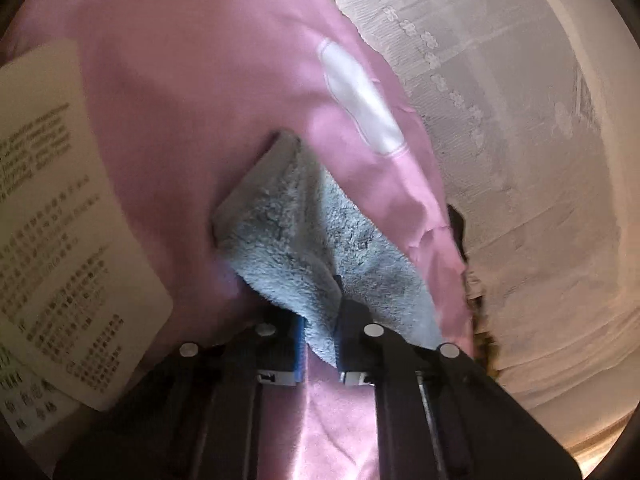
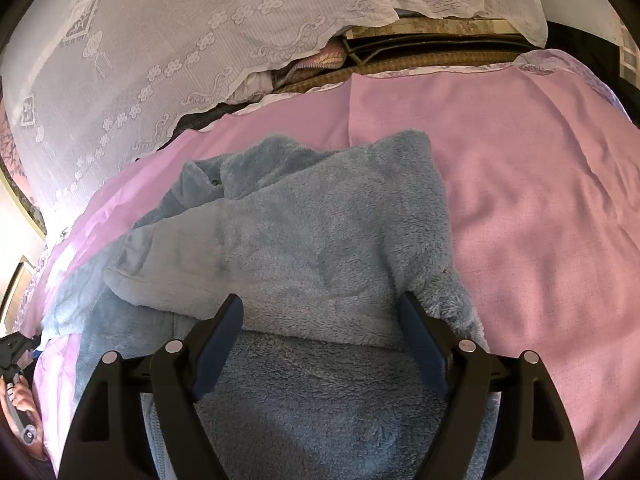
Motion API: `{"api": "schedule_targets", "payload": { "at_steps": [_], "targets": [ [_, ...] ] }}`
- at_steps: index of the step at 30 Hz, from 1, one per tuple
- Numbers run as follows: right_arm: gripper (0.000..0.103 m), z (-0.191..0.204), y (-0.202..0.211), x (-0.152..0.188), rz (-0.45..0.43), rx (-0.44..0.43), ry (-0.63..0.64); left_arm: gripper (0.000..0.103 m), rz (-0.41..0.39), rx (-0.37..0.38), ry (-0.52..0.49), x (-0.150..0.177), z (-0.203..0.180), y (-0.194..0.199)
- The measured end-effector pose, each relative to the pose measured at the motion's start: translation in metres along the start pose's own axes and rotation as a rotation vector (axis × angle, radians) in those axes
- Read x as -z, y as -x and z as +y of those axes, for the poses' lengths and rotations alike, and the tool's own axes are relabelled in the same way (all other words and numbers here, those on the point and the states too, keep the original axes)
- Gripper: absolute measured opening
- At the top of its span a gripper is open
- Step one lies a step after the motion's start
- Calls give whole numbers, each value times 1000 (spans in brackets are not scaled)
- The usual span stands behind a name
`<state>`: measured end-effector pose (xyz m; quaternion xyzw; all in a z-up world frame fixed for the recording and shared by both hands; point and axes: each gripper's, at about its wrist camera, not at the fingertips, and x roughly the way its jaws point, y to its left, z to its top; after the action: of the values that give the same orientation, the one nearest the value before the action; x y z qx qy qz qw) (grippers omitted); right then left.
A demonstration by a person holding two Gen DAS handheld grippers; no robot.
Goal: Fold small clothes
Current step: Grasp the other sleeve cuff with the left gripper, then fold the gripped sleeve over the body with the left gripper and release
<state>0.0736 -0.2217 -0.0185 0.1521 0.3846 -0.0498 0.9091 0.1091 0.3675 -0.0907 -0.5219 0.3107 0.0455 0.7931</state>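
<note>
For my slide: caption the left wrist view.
Left gripper shut on a corner of blue fleece garment over pink sheet.

printed card [image 1: 60,216] blurred, unreadable, cut off at the left edge.

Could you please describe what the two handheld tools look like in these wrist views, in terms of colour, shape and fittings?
Both match. The left tool and right tool each have black angular linkage arms, round silver pivot pins and two fingers faced with blue pads. The left one also shows small metal fittings at the finger bases. No cables or sleeves are visible.
</note>
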Motion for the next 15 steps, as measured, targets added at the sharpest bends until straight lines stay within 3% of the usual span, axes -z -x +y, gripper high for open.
{"api": "schedule_targets", "payload": {
  "at_steps": [3, 8, 15],
  "targets": [
    [78, -2, 6, -1, -19, -8, -21, 9, -40, -51, -106, 6, -16, 9],
    [77, -13, 34, -6, -52, -40, -105, 9, -136, -120, -382, 28, -70, 33],
    [77, -43, 58, 5, -62, 0, -80, 9, -121, -130, -567, 53, -146, 38]
  ]
}}
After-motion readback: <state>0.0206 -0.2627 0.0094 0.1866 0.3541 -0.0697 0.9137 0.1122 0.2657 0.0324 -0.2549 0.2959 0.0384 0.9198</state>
